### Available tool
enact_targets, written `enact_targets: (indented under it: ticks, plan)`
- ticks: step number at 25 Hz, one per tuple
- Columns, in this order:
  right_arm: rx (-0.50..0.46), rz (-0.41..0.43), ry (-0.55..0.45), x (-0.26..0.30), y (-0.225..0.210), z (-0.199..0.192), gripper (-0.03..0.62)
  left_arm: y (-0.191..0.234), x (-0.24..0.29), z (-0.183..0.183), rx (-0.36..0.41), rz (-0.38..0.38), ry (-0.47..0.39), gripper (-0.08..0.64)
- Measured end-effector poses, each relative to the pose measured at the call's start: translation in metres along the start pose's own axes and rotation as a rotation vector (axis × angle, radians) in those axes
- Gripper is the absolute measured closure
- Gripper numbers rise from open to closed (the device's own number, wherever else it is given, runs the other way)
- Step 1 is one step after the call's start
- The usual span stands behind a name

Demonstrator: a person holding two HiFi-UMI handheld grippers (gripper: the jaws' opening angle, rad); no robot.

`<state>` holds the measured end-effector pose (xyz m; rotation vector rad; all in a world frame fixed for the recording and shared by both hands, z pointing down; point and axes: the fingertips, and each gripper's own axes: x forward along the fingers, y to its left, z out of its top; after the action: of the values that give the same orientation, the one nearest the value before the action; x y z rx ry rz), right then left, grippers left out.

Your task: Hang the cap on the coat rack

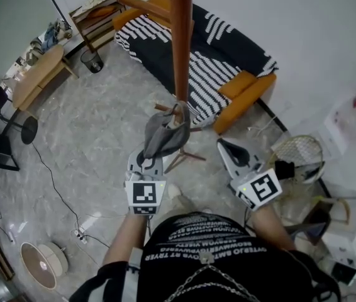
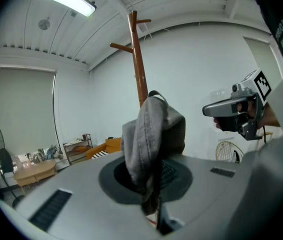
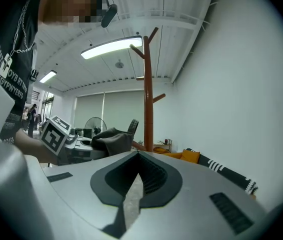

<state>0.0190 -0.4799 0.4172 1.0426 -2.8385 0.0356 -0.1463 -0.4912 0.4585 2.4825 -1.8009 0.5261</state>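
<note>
Clamping the crumpled grey fabric cap (image 1: 165, 134), the left gripper (image 1: 148, 158) holds it bunched at its twelve o'clock, near the lower stretch of the tall brown wooden coat rack (image 1: 180, 36). At the cap's three o'clock, the right gripper (image 1: 225, 147) has its jaws together, empty.

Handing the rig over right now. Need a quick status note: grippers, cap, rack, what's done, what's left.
Left gripper: shut on the grey cap, which hangs bunched from its jaws.
Right gripper: shut, empty, level with the left one.
Coat rack: wooden pole straight ahead; the pegs in view are up high and bare.
Done: cap picked up and held in front of the rack.
Left: raise the cap to a peg, hook it on, release.
</note>
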Motion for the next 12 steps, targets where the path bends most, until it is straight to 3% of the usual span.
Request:
enact_targets:
  ticks: [12]
  plan:
    - [0.032,0.002,0.041,0.012,-0.012,-0.011,0.598,-0.004,0.026,-0.023,-0.015,-0.017,0.044,0.546]
